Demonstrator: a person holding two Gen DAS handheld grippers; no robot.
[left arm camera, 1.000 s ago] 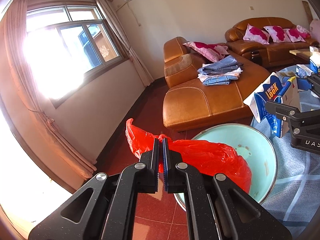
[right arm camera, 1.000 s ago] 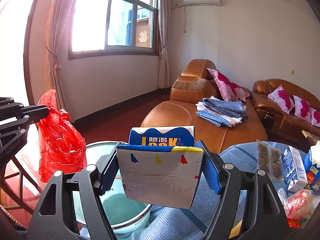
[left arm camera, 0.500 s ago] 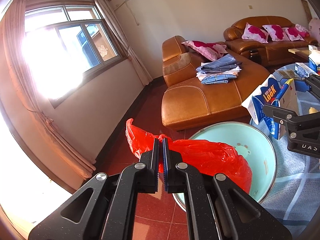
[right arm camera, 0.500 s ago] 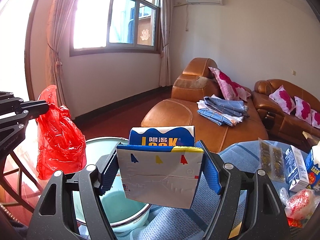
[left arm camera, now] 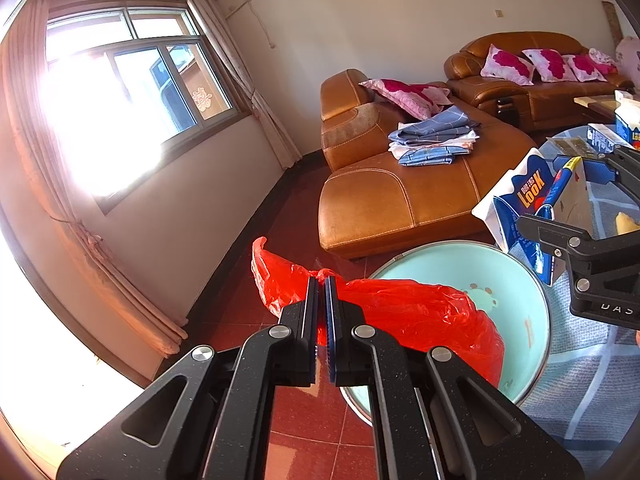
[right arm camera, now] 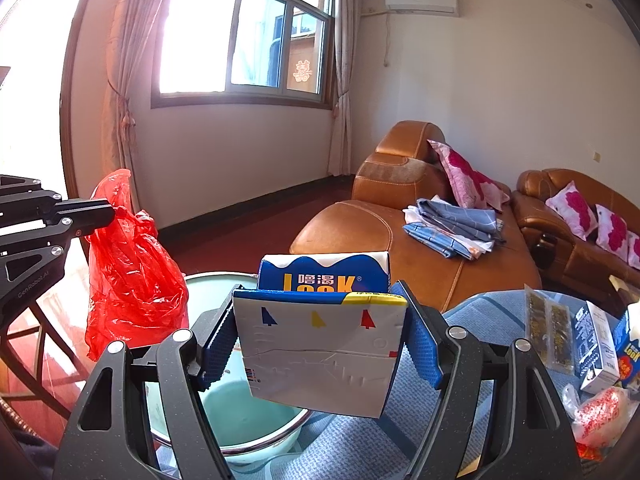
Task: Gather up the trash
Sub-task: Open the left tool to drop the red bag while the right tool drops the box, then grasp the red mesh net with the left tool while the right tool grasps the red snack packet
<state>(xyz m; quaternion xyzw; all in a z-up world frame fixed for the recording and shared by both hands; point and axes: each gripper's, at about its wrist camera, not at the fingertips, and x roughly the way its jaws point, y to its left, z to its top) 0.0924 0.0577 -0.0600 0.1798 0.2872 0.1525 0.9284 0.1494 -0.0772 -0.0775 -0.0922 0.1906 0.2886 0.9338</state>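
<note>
The left gripper (left arm camera: 322, 280) is clenched on the rim of a red plastic bag (left arm camera: 408, 312), which hangs over the near edge of the teal basin (left arm camera: 520, 280). The right gripper (right arm camera: 320, 332), spread wide, clasps a flattened LOOK carton (right arm camera: 320, 344) above the basin's far side, over the desk (right arm camera: 352, 440).

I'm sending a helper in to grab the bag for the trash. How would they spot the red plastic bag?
Start at the pale green basin on the blue checked tablecloth, in front of the tan leather sofa. Over its near rim hangs the red plastic bag, pinched shut in the left gripper. It is the only crumpled, see-through red thing there, unlike the stiff blue-and-white carton in the right gripper.
</note>
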